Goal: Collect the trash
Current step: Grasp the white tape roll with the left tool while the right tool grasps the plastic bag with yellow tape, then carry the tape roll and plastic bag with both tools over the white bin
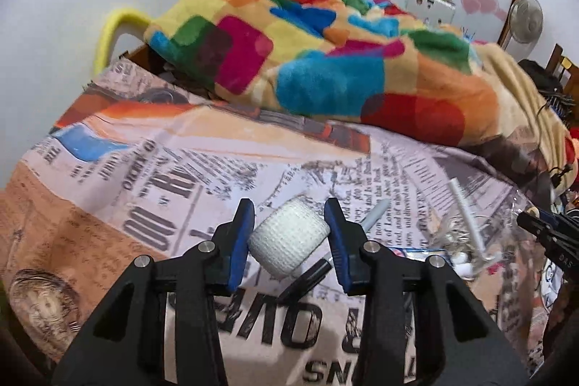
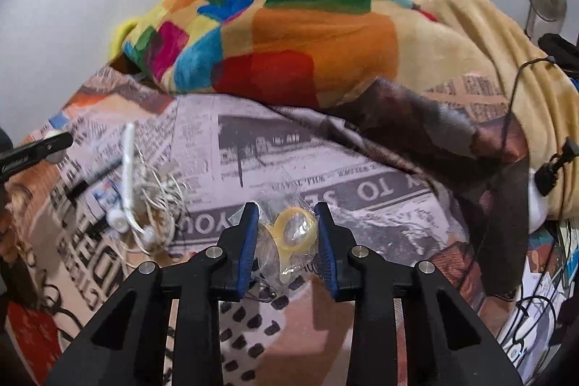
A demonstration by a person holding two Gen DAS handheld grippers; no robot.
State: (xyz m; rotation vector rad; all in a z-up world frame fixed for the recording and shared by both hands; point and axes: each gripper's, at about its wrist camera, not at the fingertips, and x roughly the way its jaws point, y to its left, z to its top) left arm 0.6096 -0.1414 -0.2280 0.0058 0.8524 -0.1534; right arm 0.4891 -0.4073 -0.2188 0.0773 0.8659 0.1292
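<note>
White gauze roll [image 1: 288,238], clamped by left gripper [image 1: 289,237], could roll free; right gripper [image 2: 288,236] pinches crinkly plastic bag [image 2: 289,241], which may slip onto bed [image 1: 181,176].

Ahead of your left tool [image 1: 289,223], the newspaper-print bedsheet [image 1: 163,161] lies bare to the left and forward. The heaped patchwork blanket [image 1: 307,60] blocks the far side of the bed. To your right, a tangle of white cord and tubes [image 2: 144,205] clutters the sheet between both tools. Black cables [image 2: 514,118] drape over the right edge.
</note>
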